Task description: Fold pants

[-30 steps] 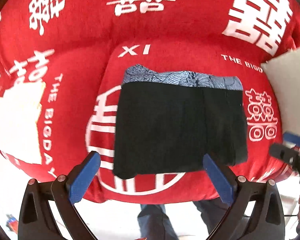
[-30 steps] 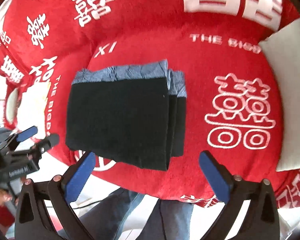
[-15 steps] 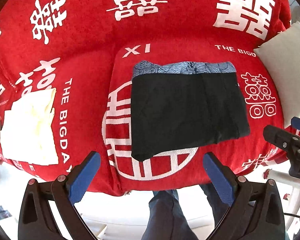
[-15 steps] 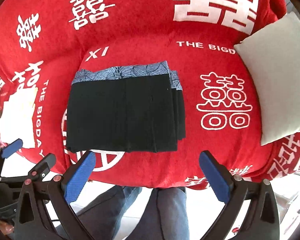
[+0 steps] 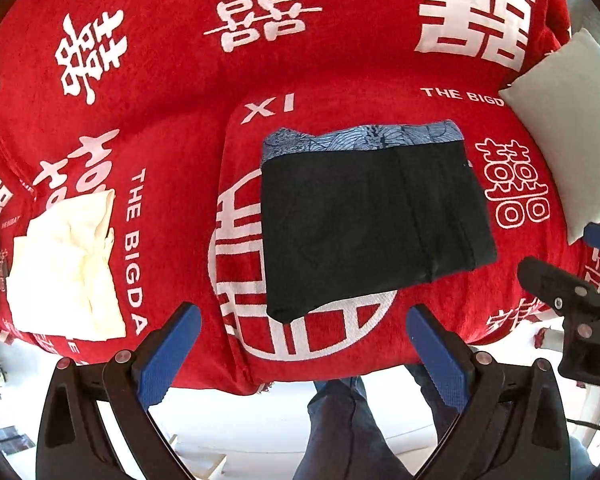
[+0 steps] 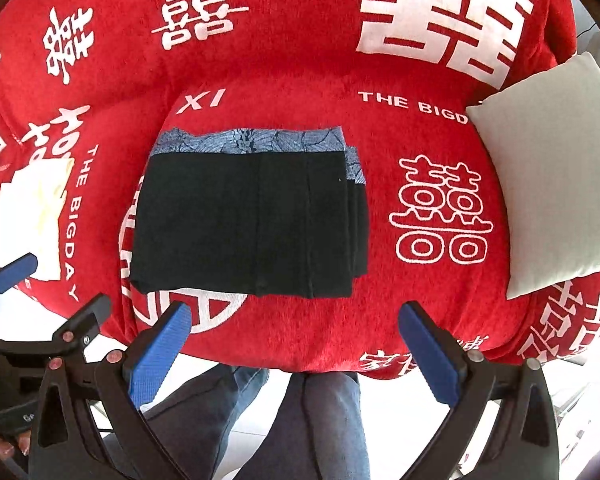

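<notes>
Black pants (image 5: pixel 364 224) (image 6: pixel 248 220) with a blue patterned waistband lie folded into a flat rectangle on the red sofa seat (image 5: pixel 380 344) (image 6: pixel 420 312), layered edges stacked at their right side. My left gripper (image 5: pixel 300 352) hangs open in front of the seat edge, below the pants and apart from them. My right gripper (image 6: pixel 296 352) is also open and empty, off the seat's front edge. Each gripper shows at the side of the other's view.
A cream folded cloth (image 5: pixel 66 264) (image 6: pixel 32 208) lies on the seat at the left. A white cushion (image 5: pixel 572 132) (image 6: pixel 552 176) leans at the right. A person's legs in blue jeans (image 5: pixel 340 432) (image 6: pixel 300 424) stand below over a white floor.
Both grippers have drawn back from the sofa, open all along. The pants look smaller and farther away, and more of the seat, cloth and cushion shows.
</notes>
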